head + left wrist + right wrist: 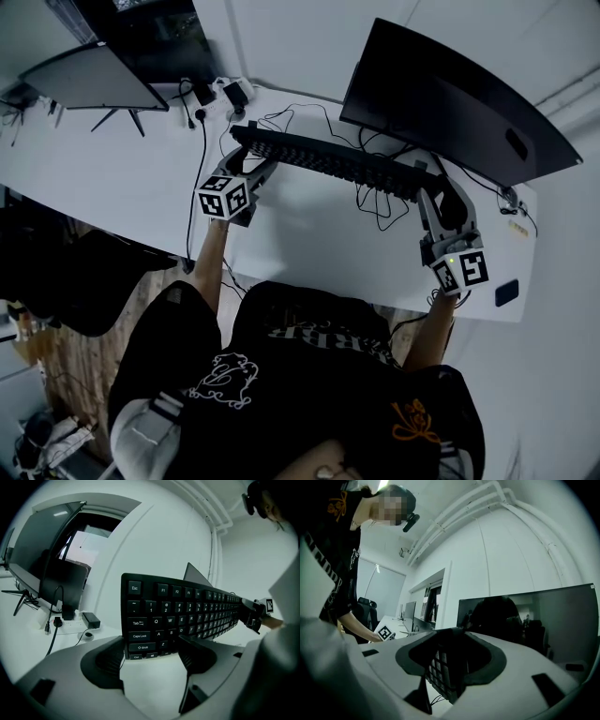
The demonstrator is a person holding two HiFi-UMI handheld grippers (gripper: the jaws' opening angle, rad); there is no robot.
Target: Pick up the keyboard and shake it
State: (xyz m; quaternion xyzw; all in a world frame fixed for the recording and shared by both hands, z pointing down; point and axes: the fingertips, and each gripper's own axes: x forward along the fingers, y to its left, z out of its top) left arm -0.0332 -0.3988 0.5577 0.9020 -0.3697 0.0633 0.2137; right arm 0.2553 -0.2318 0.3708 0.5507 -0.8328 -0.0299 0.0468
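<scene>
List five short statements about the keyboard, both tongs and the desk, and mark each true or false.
1. The black plastic keyboard lies flat on the white desk. False: it is held up off the desk by both ends.
2. The left tongs grip the keyboard's Esc end. True.
3. The right tongs are empty. False: they are closed on the keyboard's other end.
4. A dark flat monitor stands on the desk beyond the keyboard. True.
5. A white power strip lies on the desk. True.
</scene>
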